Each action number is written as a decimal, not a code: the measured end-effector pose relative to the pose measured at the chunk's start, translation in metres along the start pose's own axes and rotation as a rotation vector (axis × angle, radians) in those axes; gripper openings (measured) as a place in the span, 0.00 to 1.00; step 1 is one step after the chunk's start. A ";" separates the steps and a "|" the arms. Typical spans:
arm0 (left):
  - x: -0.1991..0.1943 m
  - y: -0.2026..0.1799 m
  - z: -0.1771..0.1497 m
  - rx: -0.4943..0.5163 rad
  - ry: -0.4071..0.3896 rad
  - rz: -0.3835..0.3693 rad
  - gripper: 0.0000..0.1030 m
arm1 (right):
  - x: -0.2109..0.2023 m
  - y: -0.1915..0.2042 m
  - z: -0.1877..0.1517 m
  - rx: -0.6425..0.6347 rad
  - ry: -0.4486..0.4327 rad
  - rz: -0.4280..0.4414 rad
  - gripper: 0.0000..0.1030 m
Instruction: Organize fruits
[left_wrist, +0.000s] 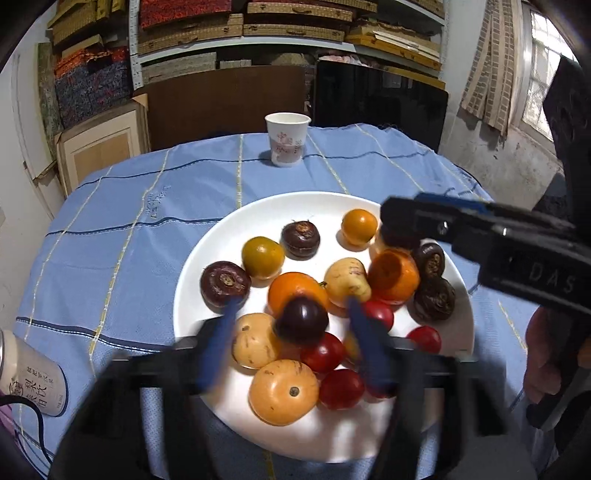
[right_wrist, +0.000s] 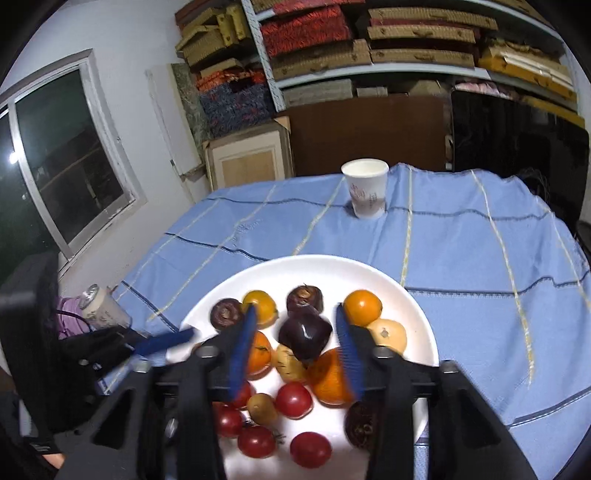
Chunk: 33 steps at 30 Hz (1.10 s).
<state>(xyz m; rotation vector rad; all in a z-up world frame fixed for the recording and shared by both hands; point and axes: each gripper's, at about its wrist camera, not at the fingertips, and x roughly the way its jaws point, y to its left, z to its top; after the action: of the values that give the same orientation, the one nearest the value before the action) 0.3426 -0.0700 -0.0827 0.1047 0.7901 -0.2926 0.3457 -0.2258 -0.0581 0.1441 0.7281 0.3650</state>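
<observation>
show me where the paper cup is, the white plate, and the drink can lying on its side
paper cup (left_wrist: 287, 142): left wrist view, on its printed side wall.
white plate (left_wrist: 314, 201): left wrist view, on its bare far rim.
drink can (left_wrist: 31, 373): left wrist view, on its labelled side.

1. Letters "DAS" stand in pale relief on the dark body of my right gripper (left_wrist: 400, 225), seen in the left wrist view up and to the right of my left gripper (left_wrist: 291, 314).
2. The can (left_wrist: 31, 373) lying down-left of my left gripper carries dark vertical East Asian characters on a pale label; I cannot read them reliably.
3. The paper cup (left_wrist: 287, 138), far ahead of both grippers, bears a reddish print, illegible.
</observation>
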 end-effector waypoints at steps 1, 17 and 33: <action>-0.004 0.003 0.000 -0.014 -0.022 0.013 0.87 | 0.000 -0.002 -0.001 0.003 0.000 0.001 0.49; -0.066 0.003 -0.045 -0.023 -0.024 0.002 0.89 | -0.078 0.022 -0.056 -0.008 -0.034 0.007 0.72; -0.216 -0.012 -0.122 -0.069 -0.140 0.055 0.93 | -0.174 0.045 -0.153 0.045 -0.001 -0.115 0.96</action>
<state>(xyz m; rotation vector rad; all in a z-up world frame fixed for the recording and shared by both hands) 0.1122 -0.0094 -0.0141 0.0410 0.6562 -0.2177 0.1112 -0.2491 -0.0516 0.1441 0.7410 0.2388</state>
